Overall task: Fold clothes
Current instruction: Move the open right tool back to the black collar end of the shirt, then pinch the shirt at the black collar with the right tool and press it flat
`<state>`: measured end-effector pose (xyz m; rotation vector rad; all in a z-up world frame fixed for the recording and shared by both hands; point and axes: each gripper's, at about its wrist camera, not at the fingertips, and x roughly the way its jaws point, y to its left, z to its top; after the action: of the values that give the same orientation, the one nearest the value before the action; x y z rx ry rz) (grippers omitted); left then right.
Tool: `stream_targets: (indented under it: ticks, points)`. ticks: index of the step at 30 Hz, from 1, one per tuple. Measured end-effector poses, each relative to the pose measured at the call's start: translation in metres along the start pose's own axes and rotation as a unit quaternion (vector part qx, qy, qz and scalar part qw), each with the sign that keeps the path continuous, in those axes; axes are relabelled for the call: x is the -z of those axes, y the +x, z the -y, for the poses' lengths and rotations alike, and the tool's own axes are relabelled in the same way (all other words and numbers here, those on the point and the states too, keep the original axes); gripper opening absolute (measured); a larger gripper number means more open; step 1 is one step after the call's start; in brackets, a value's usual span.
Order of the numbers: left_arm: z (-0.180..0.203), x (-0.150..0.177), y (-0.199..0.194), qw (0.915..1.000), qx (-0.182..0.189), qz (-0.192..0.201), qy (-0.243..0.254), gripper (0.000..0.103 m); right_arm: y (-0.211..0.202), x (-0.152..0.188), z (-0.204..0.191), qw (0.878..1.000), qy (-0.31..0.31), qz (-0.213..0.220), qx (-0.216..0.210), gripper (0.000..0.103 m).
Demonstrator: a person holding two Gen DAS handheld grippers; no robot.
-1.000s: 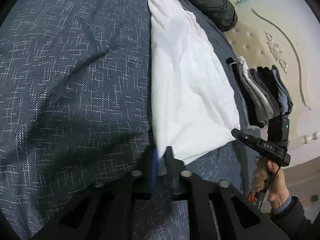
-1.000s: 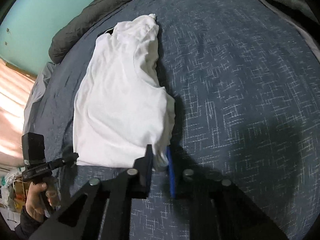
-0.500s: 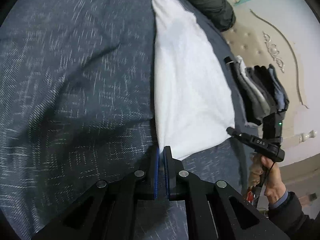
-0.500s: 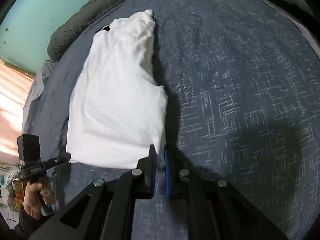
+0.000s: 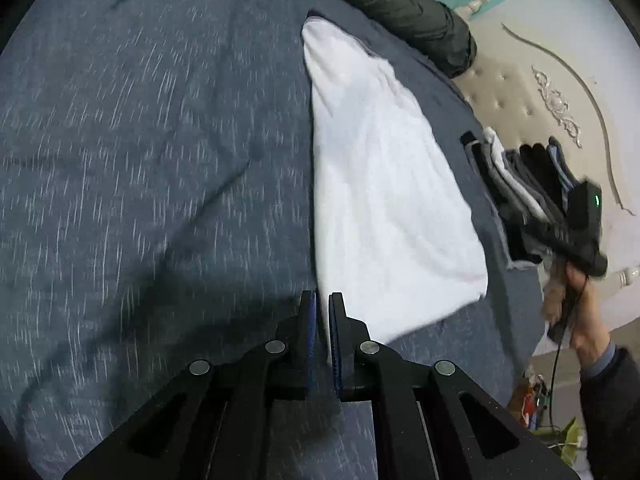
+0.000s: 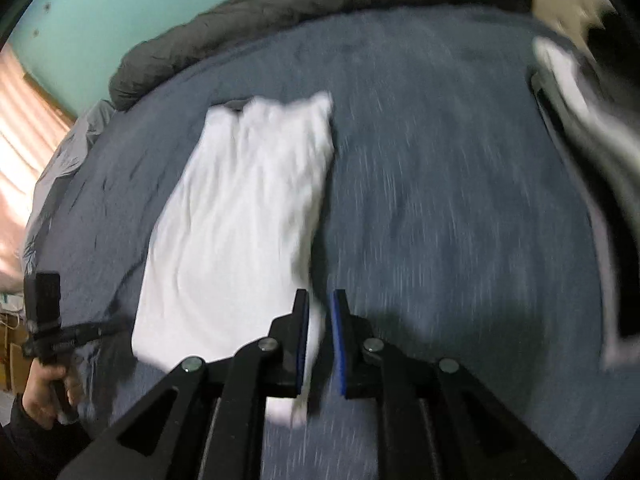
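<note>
- A bed fills the room, covered in a dark blue flecked bedspread, with a teal wall behind and a cream tufted headboard at 1 end
- A dark grey quilt lies rolled along the far edge of the bed
- The white garment lies on the bedspread, folded into a long strip
- The left gripper pinches 1 near corner of the garment, jaws nearly closed on the cloth
- The right gripper has the other near corner between its jaws, which stand slightly apart; whether they clamp the cloth I cannot tell
- A stack of folded clothes sits near the headboard, just beside the garment
</note>
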<state>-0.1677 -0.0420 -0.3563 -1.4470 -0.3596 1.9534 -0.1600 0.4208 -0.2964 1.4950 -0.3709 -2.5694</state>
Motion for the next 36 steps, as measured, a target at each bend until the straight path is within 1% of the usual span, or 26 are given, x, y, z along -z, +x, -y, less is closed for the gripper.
stream_targets:
  ticks: [2, 4, 5, 7, 9, 10, 12, 15, 18, 20, 22, 23, 26, 27, 28, 29, 31, 34, 36]
  points:
    - [0.004, -0.005, 0.006, 1.0, -0.002, 0.001, 0.006, 0.007, 0.011, -0.03, -0.005, 1.0, -0.011, 0.01, 0.0, 0.014]
    - [0.011, -0.009, 0.016, 0.9997, -0.012, -0.001, 0.021, 0.007, 0.022, -0.06, -0.011, 1.0, -0.022, 0.019, 0.0, 0.015]
    - [0.014, -0.009, 0.02, 0.9996, -0.014, -0.003, 0.024, 0.007, 0.031, -0.076, -0.016, 0.999, -0.032, 0.023, 0.01, 0.017]
    - [0.016, -0.01, 0.027, 0.9995, -0.013, -0.006, 0.028, 0.007, 0.051, -0.106, -0.025, 0.998, -0.05, 0.028, 0.028, 0.024]
    - [0.019, -0.009, 0.031, 0.9991, -0.015, -0.011, 0.037, 0.007, 0.067, -0.127, -0.027, 0.998, -0.052, 0.026, 0.033, 0.028]
    - [0.021, -0.008, 0.035, 0.9989, -0.017, -0.014, 0.042, 0.007, 0.077, -0.138, -0.029, 0.998, -0.053, 0.024, 0.037, 0.029]
    - [0.022, -0.007, 0.039, 0.9984, -0.023, -0.018, 0.048, 0.007, 0.09, -0.149, -0.028, 0.997, -0.061, 0.016, 0.047, 0.029]
    - [0.016, -0.006, 0.043, 0.9986, -0.022, -0.023, 0.041, 0.007, 0.11, -0.166, -0.028, 0.995, -0.074, 0.005, 0.062, 0.029]
    - [0.014, -0.005, 0.045, 0.9986, -0.023, -0.026, 0.041, 0.007, 0.123, -0.175, -0.03, 0.995, -0.086, 0.004, 0.053, 0.029]
    - [0.014, -0.004, 0.047, 0.9985, -0.025, -0.026, 0.041, 0.007, 0.137, -0.179, -0.037, 0.992, -0.113, -0.009, 0.062, 0.029]
    - [0.014, -0.004, 0.049, 0.9986, -0.024, -0.027, 0.04, 0.007, 0.149, -0.181, -0.042, 0.989, -0.135, -0.024, 0.06, 0.029]
    - [0.014, -0.004, 0.05, 0.9987, -0.022, -0.027, 0.038, 0.007, 0.155, -0.182, -0.044, 0.987, -0.144, -0.03, 0.069, 0.029]
    - [0.012, -0.003, 0.05, 0.9988, -0.019, -0.027, 0.036, 0.007, 0.168, -0.183, -0.042, 0.985, -0.149, -0.042, 0.071, 0.028]
    - [0.012, -0.004, 0.05, 0.9988, -0.019, -0.027, 0.037, 0.007, 0.169, -0.183, -0.042, 0.985, -0.151, -0.042, 0.069, 0.017]
    - [0.011, -0.003, 0.049, 0.9987, -0.02, -0.027, 0.038, 0.007, 0.171, -0.182, -0.042, 0.985, -0.153, -0.043, 0.07, 0.01]
    - [0.011, -0.003, 0.048, 0.9986, -0.022, -0.027, 0.039, 0.007, 0.173, -0.181, -0.042, 0.984, -0.156, -0.043, 0.071, 0.005]
    - [0.015, -0.002, 0.053, 0.9986, -0.023, -0.026, 0.04, 0.007, 0.173, -0.18, -0.042, 0.985, -0.156, -0.04, 0.063, 0.003]
    - [0.015, -0.002, 0.052, 0.9986, -0.023, -0.025, 0.04, 0.007, 0.165, -0.182, -0.038, 0.985, -0.152, -0.018, 0.075, 0.003]
    - [0.015, -0.001, 0.052, 0.9986, -0.024, -0.025, 0.04, 0.007, 0.156, -0.187, -0.031, 0.988, -0.129, 0.006, 0.083, 0.002]
